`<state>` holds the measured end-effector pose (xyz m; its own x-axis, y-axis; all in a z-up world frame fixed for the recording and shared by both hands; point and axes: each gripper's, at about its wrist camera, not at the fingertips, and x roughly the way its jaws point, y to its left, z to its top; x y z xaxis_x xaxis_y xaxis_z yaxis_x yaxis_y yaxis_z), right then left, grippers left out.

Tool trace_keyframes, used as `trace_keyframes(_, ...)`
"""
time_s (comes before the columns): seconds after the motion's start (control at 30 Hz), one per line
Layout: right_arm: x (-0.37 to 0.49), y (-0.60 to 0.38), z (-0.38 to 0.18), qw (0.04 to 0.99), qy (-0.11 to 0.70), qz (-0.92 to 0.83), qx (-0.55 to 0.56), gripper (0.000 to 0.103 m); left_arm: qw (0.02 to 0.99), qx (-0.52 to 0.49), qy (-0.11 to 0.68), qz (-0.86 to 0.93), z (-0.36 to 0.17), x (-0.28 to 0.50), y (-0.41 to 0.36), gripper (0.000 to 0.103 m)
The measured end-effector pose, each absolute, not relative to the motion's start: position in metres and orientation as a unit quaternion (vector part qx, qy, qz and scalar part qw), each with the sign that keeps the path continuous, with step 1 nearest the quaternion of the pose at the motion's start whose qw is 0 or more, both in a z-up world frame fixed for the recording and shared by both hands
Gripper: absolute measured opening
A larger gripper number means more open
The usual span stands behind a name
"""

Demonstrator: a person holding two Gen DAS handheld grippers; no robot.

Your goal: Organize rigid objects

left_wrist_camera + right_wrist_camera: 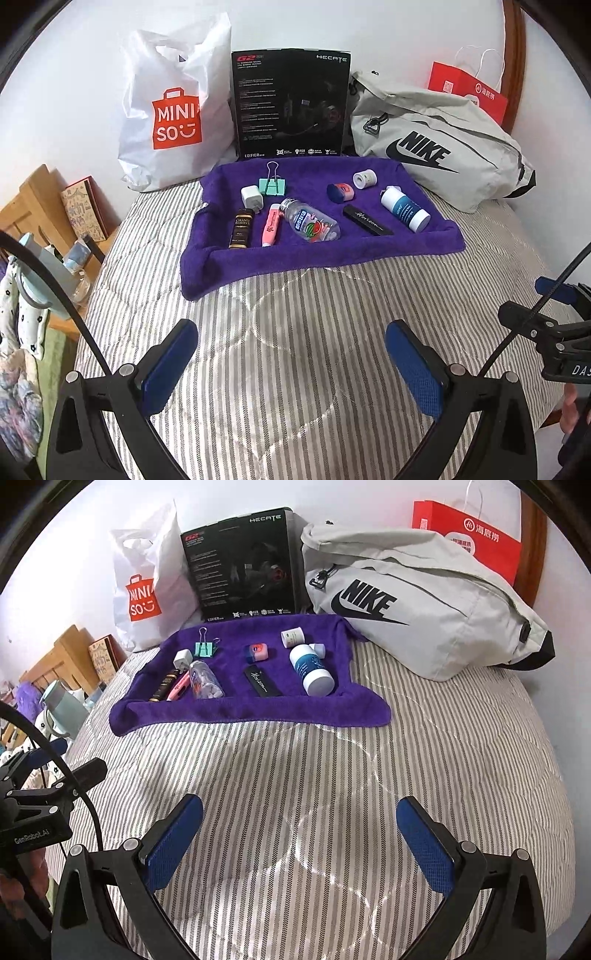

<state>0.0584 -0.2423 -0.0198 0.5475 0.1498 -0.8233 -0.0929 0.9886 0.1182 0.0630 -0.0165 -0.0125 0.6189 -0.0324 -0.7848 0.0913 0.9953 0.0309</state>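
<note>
Both tools are open and hold nothing. The left tool (pixel 291 354) hangs over the striped bed cover (pixel 295 350), and the right tool (pixel 299 834) does the same, with only bare cover between their blue pads (pixel 173 845).

The things to organize lie on a purple towel (pixel 258 266), which is spread farther up the bed, well apart from both tools. I take this towel as landmark. Near its left edge lies a dark small bottle (pixel 241 228); just beside it are a pink highlighter (pixel 271 224) and a clear plastic bottle (pixel 310 224), which lies on its side. Behind them, toward the far edge of the towel, stand a white charger plug (pixel 252 199) and a green binder clip (pixel 273 182). In the middle part lie a blue and pink small case (pixel 340 192) and a black flat box (pixel 367 220). Near the right edge lies a white and blue bottle (pixel 405 209) on its side, and behind it a small white roll (pixel 365 178).

Behind the towel, against the wall, stand a white shopping bag (pixel 177 107), a black headset box (pixel 291 107), a grey sling bag (pixel 439 147) and a red paper bag (pixel 469 90). Nothing stands between the tools and the towel.
</note>
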Motion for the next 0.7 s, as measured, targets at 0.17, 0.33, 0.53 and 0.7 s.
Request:
trace_keyframes(0.17, 0.0563, -0.2375, -0.0192, 0.879, 0.472, 0.066, 0.018, 0.103, 0.899, 0.029, 0.436, -0.031, -0.0122, 0.0601, -0.0118, 0.103)
trace_keyframes(0.33, 0.0549, -0.2356, -0.0180, 0.880, 0.470, 0.068, 0.015, 0.103, 0.900, 0.023, 0.434, -0.034, -0.0111, 0.0585, -0.0088, 0.103)
trace_keyframes(0.53, 0.0536, -0.2352, -0.0180, 0.880, 0.470, 0.066, 0.014, 0.103, 0.900, 0.026, 0.434, -0.028, -0.0113, 0.0574, -0.0091, 0.103)
trace_keyframes(0.7, 0.0530, -0.2356, -0.0172, 0.880, 0.470, 0.066, 0.012, 0.103, 0.900, 0.026, 0.434, -0.026, -0.0112, 0.0569, -0.0087, 0.103)
